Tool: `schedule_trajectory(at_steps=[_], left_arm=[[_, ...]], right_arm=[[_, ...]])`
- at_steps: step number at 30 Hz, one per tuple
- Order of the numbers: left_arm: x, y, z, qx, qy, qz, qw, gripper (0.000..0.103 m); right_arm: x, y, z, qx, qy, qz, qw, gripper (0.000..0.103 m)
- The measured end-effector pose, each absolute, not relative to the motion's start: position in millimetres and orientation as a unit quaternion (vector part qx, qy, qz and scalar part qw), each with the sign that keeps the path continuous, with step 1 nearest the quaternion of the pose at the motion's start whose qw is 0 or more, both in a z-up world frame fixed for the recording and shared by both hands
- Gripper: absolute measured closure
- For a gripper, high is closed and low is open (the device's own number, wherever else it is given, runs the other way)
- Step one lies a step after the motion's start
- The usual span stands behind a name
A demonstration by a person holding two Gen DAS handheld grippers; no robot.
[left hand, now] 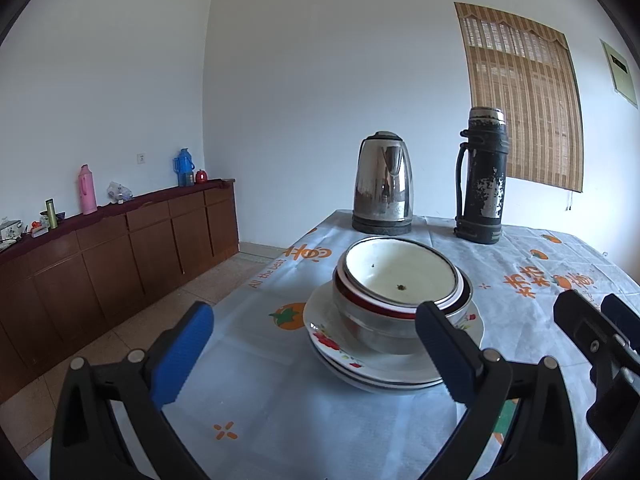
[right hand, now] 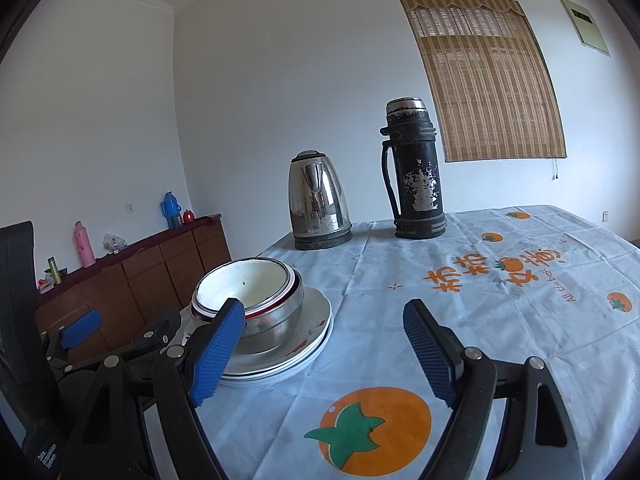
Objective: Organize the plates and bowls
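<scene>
- Your left tongs (left hand: 314,354) stood wide open low in the left-wrist frame, holding nothing; the right blue pad (left hand: 442,354) overlapped the stack's near edge, though I couldn't tell whether it touched.
- Your right tongs (right hand: 324,350) also gaped wide at the bottom of the right-wrist frame, empty, with only the tablecloth (right hand: 460,280) between the pads.
- The bowls (left hand: 400,284) sat nested, a white one uppermost, on stacked plates (left hand: 360,356) at the centre of the left-wrist frame, on the worktop.
- In the right-wrist frame that stack lay left of centre, just beyond your left pad (right hand: 218,350).
- A steel kettle (left hand: 383,184) and a worn black flask (left hand: 482,176) stood upright behind, well apart from the stack.
</scene>
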State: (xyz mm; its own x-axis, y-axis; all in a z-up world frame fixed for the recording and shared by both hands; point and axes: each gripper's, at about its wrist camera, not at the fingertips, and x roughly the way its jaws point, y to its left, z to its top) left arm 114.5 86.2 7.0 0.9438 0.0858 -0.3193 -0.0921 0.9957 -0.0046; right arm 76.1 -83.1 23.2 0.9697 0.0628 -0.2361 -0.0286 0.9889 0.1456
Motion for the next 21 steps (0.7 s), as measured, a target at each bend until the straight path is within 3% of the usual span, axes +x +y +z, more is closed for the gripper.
schedule_trajectory(at_steps=[21], left_arm=[[115.5,91.0,6.6,-0.016,0.173,0.059,0.983,0.001]], right_arm=[[75.6,-81.2,23.8,0.066,0.122,0.023,0.990,0.020]])
